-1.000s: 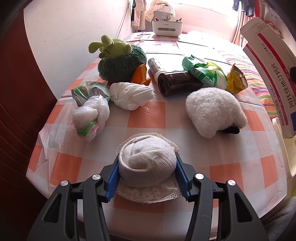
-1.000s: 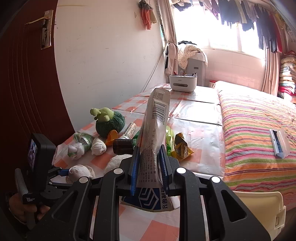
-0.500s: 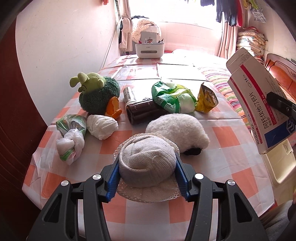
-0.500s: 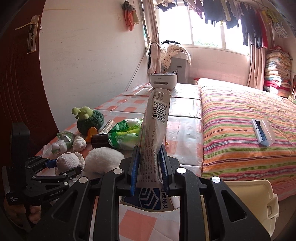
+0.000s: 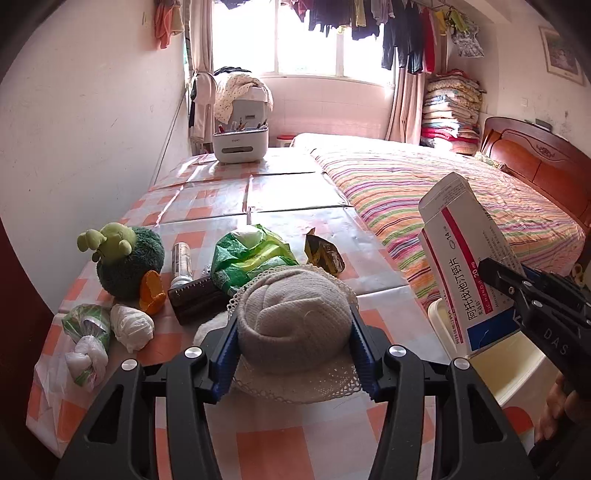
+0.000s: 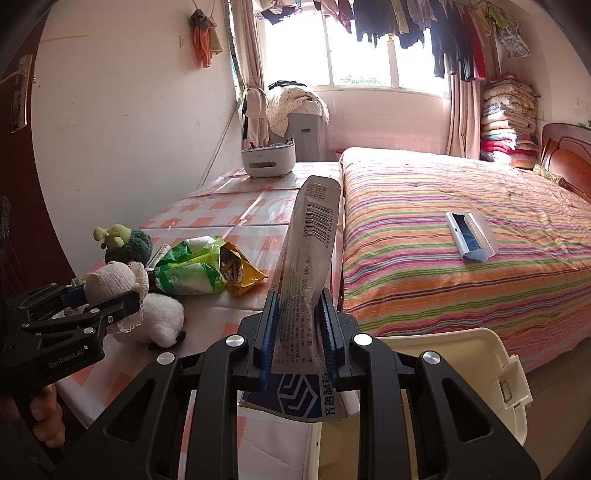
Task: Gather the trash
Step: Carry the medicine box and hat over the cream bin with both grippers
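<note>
Both grippers clamped: left gripper [image 5: 293, 349] on a rolled sock [image 5: 293, 317], right gripper [image 6: 298, 330] on a flattened box [image 6: 308, 266], its base perhaps over the half-hidden bin [image 6: 476, 369].

A bright window [image 6: 364, 51] fills the far wall, with dark clothes [image 6: 417, 26] hung across its top and curtains [image 6: 255, 70] at both sides. A bed [image 6: 461, 236] under a striped cover has a red-brown wooden headboard [image 5: 535, 162]. Folded blankets [image 6: 509, 118] are stacked in the corner. The left wall [image 6: 129, 110] is plain white, beside a dark wooden door [image 6: 18, 155].

Daylit room, window [image 5: 317, 40] blown out, fisheye-bent dark corners, perhaps slightly soft
</note>
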`<act>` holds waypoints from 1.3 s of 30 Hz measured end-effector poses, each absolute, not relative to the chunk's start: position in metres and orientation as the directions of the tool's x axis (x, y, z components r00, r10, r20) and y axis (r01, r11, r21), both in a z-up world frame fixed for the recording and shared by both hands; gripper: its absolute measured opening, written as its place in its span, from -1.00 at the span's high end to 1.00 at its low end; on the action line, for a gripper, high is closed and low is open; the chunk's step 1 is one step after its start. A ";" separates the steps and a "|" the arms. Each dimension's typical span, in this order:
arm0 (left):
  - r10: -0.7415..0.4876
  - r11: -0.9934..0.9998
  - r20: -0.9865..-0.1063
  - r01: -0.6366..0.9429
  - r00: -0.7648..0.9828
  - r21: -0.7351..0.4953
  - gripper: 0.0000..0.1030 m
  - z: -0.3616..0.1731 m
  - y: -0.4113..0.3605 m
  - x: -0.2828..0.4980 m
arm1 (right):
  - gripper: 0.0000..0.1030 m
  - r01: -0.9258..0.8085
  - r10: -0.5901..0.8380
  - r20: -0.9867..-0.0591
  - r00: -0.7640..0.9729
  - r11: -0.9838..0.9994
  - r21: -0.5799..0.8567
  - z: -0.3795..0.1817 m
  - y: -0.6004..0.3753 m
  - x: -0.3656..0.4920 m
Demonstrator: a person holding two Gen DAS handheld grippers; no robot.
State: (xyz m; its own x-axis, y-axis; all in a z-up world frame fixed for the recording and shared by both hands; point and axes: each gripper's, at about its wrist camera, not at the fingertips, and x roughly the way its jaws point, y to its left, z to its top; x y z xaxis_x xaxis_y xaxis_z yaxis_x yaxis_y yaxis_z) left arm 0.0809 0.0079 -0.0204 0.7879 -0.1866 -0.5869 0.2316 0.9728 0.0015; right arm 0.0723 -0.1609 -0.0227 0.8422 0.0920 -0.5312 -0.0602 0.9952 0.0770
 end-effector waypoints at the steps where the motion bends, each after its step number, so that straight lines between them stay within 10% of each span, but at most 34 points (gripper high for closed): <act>1: -0.196 0.970 -0.581 0.242 0.790 0.003 0.01 -0.017 0.004 0.080 | 0.59 -0.054 0.088 -0.530 0.843 0.995 0.079 -0.023 -0.163 0.072; 27: -0.414 0.883 -0.547 0.468 0.728 -0.044 0.00 0.010 -0.089 0.071 | 0.43 0.269 -0.163 -0.574 0.803 0.957 0.106 -0.054 -0.231 0.038; 32: -0.441 0.861 -0.563 0.507 0.699 -0.045 0.00 0.003 -0.107 0.069 | -0.50 0.310 -0.202 -0.545 0.813 0.944 0.114 -0.052 -0.239 0.029; 39: -0.483 0.830 -0.591 0.552 0.646 -0.075 -0.01 -0.007 -0.124 0.073 | -0.50 0.419 -0.285 -0.439 0.852 0.874 0.246 -0.038 -0.271 0.002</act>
